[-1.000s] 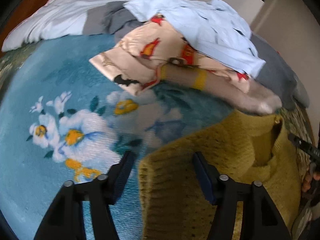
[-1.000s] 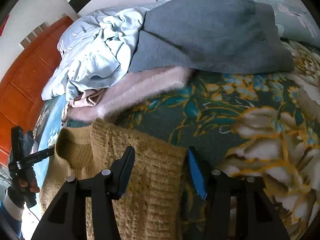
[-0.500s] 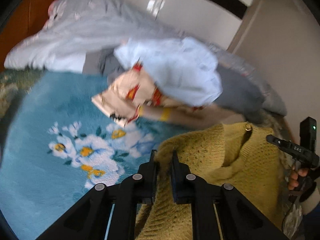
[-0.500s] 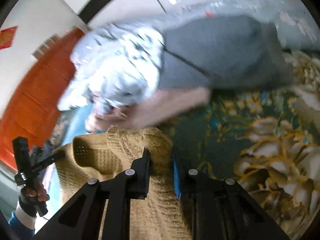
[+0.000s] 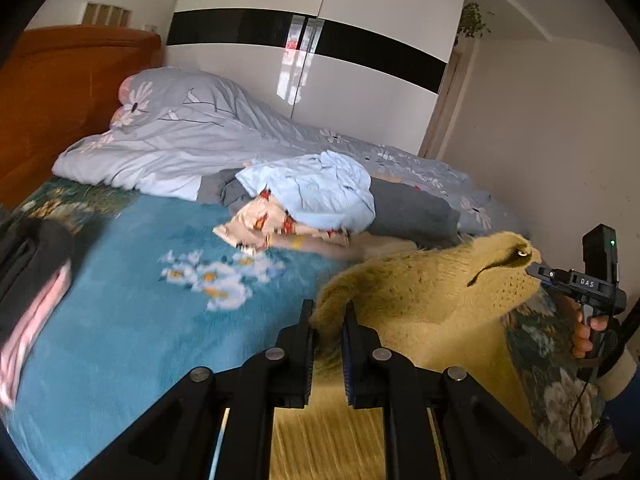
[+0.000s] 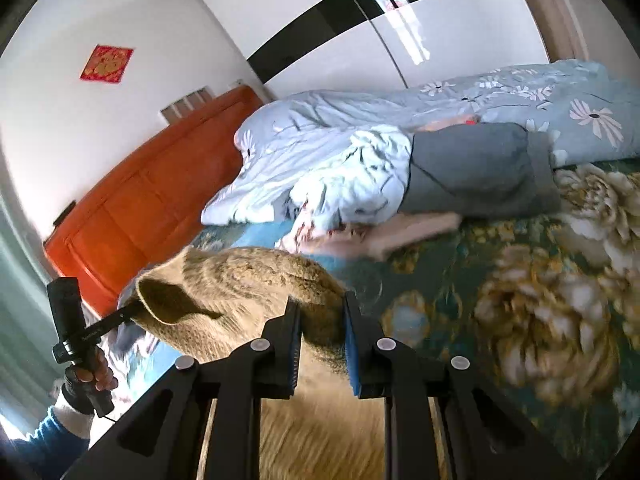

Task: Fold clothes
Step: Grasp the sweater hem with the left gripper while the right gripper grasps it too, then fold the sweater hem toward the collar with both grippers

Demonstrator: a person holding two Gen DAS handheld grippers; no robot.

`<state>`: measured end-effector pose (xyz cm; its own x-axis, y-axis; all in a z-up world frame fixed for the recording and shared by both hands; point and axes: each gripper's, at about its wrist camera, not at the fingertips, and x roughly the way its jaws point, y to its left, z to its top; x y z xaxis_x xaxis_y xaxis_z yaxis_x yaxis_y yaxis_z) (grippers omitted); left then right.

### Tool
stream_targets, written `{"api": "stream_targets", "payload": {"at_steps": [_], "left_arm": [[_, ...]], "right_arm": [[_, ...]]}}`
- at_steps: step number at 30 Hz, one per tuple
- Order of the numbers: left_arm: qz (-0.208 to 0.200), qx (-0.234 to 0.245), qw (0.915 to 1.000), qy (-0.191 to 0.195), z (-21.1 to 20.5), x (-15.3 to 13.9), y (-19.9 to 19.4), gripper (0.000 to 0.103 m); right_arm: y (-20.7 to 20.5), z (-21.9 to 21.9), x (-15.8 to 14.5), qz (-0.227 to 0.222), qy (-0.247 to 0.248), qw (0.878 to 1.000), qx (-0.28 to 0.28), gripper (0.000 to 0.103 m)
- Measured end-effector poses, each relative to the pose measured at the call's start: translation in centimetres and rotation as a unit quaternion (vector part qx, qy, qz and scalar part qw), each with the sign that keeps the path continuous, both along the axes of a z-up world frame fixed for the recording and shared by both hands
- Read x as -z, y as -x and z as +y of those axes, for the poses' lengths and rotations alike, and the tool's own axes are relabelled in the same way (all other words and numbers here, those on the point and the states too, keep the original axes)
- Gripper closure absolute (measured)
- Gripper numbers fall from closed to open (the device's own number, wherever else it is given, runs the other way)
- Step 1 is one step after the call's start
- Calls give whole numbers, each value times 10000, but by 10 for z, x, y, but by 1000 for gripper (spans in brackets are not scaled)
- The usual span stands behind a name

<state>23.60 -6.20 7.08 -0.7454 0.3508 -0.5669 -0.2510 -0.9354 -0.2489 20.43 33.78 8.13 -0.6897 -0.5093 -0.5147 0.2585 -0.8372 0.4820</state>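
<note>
A mustard-yellow knit sweater point(image 5: 424, 304) hangs lifted above the bed, stretched between both grippers. My left gripper point(image 5: 327, 320) is shut on its left shoulder edge. My right gripper point(image 6: 321, 312) is shut on the other shoulder of the yellow sweater point(image 6: 248, 280). The neck opening sags between them. In the left wrist view the right gripper point(image 5: 536, 270) shows at the far right with a hand on its handle. In the right wrist view the left gripper point(image 6: 134, 312) shows at the lower left, also held by a hand.
A heap of unfolded clothes point(image 5: 320, 200) lies mid-bed: light blue shirt, patterned cream garment, grey piece point(image 6: 472, 168). A grey floral duvet point(image 5: 180, 136) is bunched behind it. Orange headboard point(image 6: 152, 200) and white wardrobe point(image 5: 340, 60) stand beyond. Black and pink clothing point(image 5: 32, 280) lies at the left edge.
Both grippers, open over the flat sweater a second ago, shut on its shoulders and have lifted it off the bed; the views now tilt up toward the wardrobe.
</note>
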Motion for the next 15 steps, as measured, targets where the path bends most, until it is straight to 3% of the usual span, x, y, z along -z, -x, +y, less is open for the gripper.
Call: {"api": "stream_targets", "payload": {"at_steps": [5,7,15], "left_arm": [[-213,-125,9996,98,6,23,-63,90],[-281,-196,9993,-139,6,34,-85,90],[-785,-477,9955,-246,14,86,-138,88]], "right_arm": [[-56,-1,13,-268,-78,9996,-32,83],[-78,-1,18,-378,-109,9992,-40,83],[-148,3,65,-1014,-364,9941,-88,83]]}}
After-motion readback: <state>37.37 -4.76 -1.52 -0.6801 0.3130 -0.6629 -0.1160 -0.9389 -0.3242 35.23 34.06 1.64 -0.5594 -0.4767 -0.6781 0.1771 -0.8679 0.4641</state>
